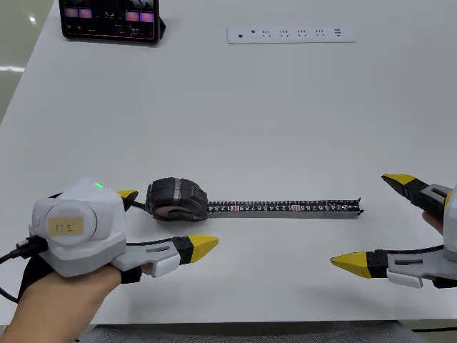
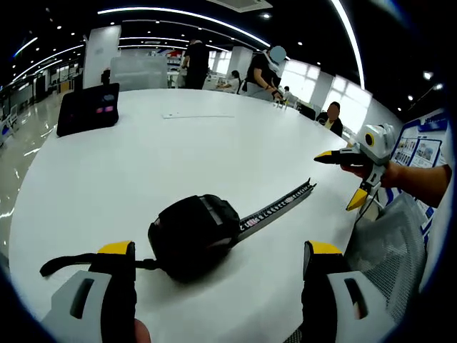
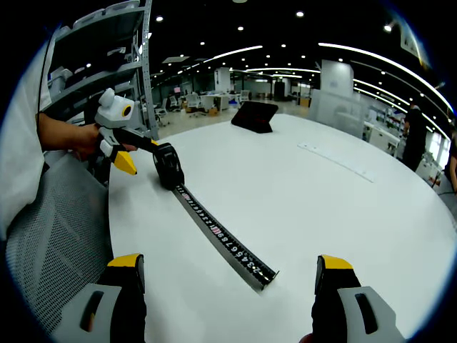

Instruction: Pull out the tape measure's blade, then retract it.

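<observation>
One tape measure lies on the white worktop [image 1: 235,121] near its front edge. Its black case [image 1: 176,199] sits to the left, and a single blade [image 1: 285,209] is already drawn out flat to the right, ending in the end hook [image 1: 358,207]. The blade's long axis runs side to side across the worktop, from one pair of tongs toward the other. The left tongs [image 1: 166,220] are spread wide and pinch nothing. In the left gripper view the case lies between the lines of the two jaws, just ahead of their yellow tips, and appears not to touch either. The right tongs [image 1: 373,221] are also spread and empty. The hook lies just ahead of them, in line with the gap between the jaws, with bare worktop in between. So the left tongs are nearer the case and the right tongs nearer the hook. With the blade out, the pulling half looks done and the retracting remains. That likely calls for the left tongs to steady the case while the blade runs back along its own line. At the far side lie one dark tablet [image 1: 111,18] and one white power strip [image 1: 291,34], well apart from the work.
</observation>
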`<state>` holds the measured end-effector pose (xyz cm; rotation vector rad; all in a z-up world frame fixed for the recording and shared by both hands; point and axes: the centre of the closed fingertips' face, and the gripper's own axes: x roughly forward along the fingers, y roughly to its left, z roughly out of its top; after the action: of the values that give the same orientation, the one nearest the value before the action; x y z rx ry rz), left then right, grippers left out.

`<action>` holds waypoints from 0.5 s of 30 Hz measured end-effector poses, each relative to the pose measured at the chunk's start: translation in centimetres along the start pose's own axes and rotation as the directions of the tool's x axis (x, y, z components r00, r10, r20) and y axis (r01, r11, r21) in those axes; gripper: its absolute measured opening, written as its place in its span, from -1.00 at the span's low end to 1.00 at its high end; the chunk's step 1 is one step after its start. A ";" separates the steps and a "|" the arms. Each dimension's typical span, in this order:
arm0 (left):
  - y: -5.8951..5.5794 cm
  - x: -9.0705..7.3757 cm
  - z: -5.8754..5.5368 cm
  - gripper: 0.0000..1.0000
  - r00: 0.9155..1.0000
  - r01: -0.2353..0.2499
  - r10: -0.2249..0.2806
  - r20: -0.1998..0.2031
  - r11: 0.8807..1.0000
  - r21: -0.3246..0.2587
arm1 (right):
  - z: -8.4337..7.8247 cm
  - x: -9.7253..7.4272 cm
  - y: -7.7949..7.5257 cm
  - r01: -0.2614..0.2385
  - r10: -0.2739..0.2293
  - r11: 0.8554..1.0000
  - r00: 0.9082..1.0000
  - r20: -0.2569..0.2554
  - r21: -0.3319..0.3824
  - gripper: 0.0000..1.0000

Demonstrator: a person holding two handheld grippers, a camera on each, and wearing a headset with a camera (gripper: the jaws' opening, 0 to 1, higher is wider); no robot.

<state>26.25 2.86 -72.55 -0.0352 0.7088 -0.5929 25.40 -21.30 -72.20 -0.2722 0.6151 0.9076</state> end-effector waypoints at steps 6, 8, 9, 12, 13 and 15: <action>-0.4 0.3 0.1 0.87 1.000 0.013 -0.013 0.009 1.000 -0.020 | -0.1 0.1 0.1 -0.003 0.003 1.000 1.000 -0.006 0.002 0.95; -0.5 0.4 0.2 0.87 1.000 0.015 -0.015 0.012 1.000 -0.028 | -0.1 0.1 0.1 -0.005 0.005 1.000 1.000 -0.007 0.002 0.96; -0.6 0.4 0.2 0.86 1.000 0.014 -0.014 0.014 0.999 -0.029 | -0.1 0.1 0.1 -0.005 0.005 1.000 1.000 -0.007 0.003 0.96; -0.7 0.6 0.2 0.85 1.000 0.018 -0.017 0.013 0.999 -0.034 | 0.0 0.1 0.1 -0.006 0.006 1.000 1.000 -0.007 0.003 0.95; -0.8 0.6 0.2 0.84 1.000 0.022 -0.021 0.015 0.999 -0.039 | 0.0 0.1 0.1 -0.006 0.006 1.000 1.000 -0.007 0.002 0.95; -0.9 0.6 0.1 0.84 1.000 0.024 -0.024 0.017 0.999 -0.043 | 0.0 0.1 0.1 -0.005 0.005 1.000 1.000 -0.006 0.002 0.95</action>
<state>26.20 1.74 -72.62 -0.0889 0.7065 -0.5994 25.36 -21.20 -72.23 -0.2717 0.6222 0.9115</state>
